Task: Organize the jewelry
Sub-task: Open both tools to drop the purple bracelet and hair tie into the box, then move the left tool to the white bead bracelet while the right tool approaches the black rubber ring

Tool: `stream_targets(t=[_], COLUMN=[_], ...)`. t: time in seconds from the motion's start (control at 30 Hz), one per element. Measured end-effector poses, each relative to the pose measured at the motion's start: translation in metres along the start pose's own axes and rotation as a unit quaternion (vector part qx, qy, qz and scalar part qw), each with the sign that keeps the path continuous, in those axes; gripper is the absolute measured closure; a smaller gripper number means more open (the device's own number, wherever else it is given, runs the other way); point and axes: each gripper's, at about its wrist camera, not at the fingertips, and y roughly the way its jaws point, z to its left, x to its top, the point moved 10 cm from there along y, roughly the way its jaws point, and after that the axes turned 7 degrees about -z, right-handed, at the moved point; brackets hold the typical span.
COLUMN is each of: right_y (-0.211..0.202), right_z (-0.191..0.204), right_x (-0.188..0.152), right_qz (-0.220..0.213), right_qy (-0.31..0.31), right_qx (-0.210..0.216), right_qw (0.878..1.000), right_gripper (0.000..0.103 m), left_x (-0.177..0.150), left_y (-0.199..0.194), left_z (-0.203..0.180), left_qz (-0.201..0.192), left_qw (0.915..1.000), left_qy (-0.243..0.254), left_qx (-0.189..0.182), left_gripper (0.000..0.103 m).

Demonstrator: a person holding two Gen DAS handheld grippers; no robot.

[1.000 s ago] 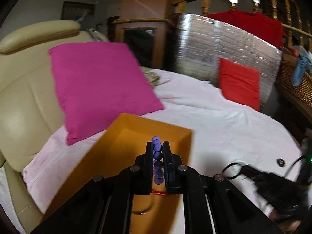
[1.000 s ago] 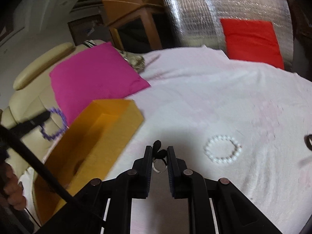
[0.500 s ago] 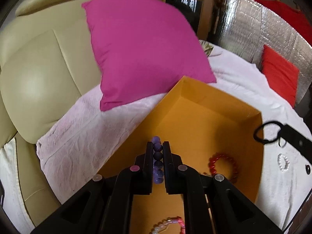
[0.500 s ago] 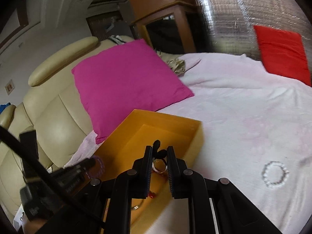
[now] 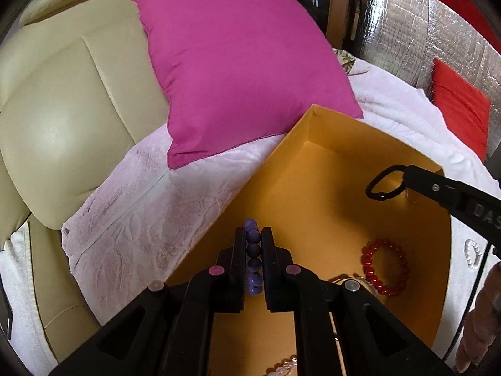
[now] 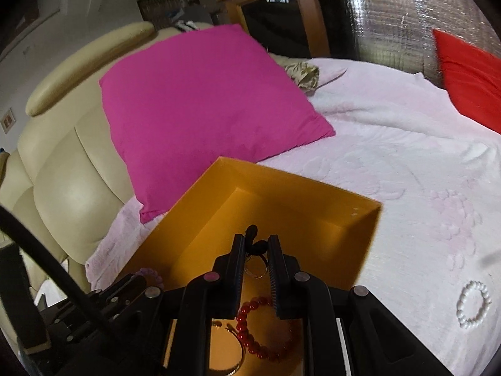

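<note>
Pale pink bedding (image 6: 391,163) is spread under an orange box (image 5: 341,144). Over it, a purple bead bracelet (image 5: 253,257) is clamped by the left gripper (image 5: 253,235), and a black ring (image 6: 255,246) by the right gripper (image 6: 256,244). Below them, a red bracelet (image 5: 385,268) is seen inside; a white bracelet (image 6: 474,305) is left outside, rightward.

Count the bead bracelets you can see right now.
4. A purple bracelet clamped in the left gripper, a red bracelet inside the orange box, a white bracelet on the blanket, and a pink-white bracelet partly hidden in the box.
</note>
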Motion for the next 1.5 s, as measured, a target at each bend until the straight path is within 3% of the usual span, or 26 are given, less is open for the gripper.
stream_targets(t=[0.27, 0.33, 0.47, 0.53, 0.6, 0.7, 0.77, 0.9, 0.97, 1.1, 1.2, 1.33, 1.43, 1.5], right_y=[0.022, 0.022, 0.013, 0.004, -0.008, -0.037, -0.060, -0.122, -0.157, -0.229, -0.263, -0.297, -0.310, -0.314], right_z=[0.002, 0.000, -0.009, -0.017, -0.027, -0.054, -0.078, -0.141, -0.177, -0.246, -0.287, -0.343, -0.387, -0.405], right_x=[-0.009, -0.009, -0.005, -0.001, 0.002, 0.009, 0.012, 0.013, 0.009, -0.016, -0.036, -0.073, -0.096, -0.104], right_qz=[0.028, 0.031, 0.025, 0.015, 0.002, -0.024, -0.038, -0.076, -0.096, -0.147, -0.169, -0.189, -0.175, -0.165], right_qy=[-0.008, 0.002, 0.026, 0.040, 0.050, 0.069, 0.084, 0.109, 0.124, 0.187, 0.232, 0.287, 0.339, 0.359], right_qx=[-0.014, -0.012, -0.002, 0.001, 0.001, -0.007, -0.017, -0.062, -0.094, -0.148, -0.171, -0.200, -0.210, -0.209], right_qw=[0.999, 0.999, 0.999, 0.999, 0.999, 0.997, 0.996, 0.989, 0.983, 0.960, 0.943, 0.918, 0.900, 0.895], right_gripper=[0.081, 0.079, 0.077, 0.077, 0.077, 0.077, 0.075, 0.064, 0.054, 0.053, 0.053, 0.053, 0.053, 0.053], left_x=[-0.003, -0.003, 0.000, 0.003, 0.006, 0.016, 0.024, 0.035, 0.036, 0.025, 0.012, 0.005, 0.000, -0.009], left_y=[0.005, 0.005, 0.001, -0.003, -0.008, -0.020, -0.032, -0.059, -0.074, -0.097, -0.111, -0.109, -0.097, -0.090], left_z=[-0.001, -0.003, -0.003, -0.007, -0.015, -0.034, -0.047, -0.084, -0.111, -0.170, -0.218, -0.243, -0.256, -0.268], left_qz=[0.008, 0.009, 0.001, -0.006, -0.014, -0.038, -0.063, -0.114, -0.134, -0.137, -0.107, -0.087, -0.076, -0.059], left_qw=[0.9996, 0.9994, 0.9993, 0.9995, 0.9994, 0.9990, 0.9975, 0.9920, 0.9892, 0.9818, 0.9714, 0.9754, 0.9774, 0.9780], left_qy=[0.020, 0.024, 0.020, 0.018, 0.021, 0.024, 0.019, 0.011, 0.027, 0.088, 0.091, 0.075, 0.054, 0.037], left_qx=[0.020, 0.023, 0.032, 0.026, 0.022, -0.005, -0.026, -0.053, -0.052, -0.098, -0.192, -0.188, -0.190, -0.197], left_gripper=[0.093, 0.089, 0.059, 0.053, 0.036, 0.033, 0.023, 0.019, 0.019, 0.019, 0.019, 0.019, 0.019, 0.019])
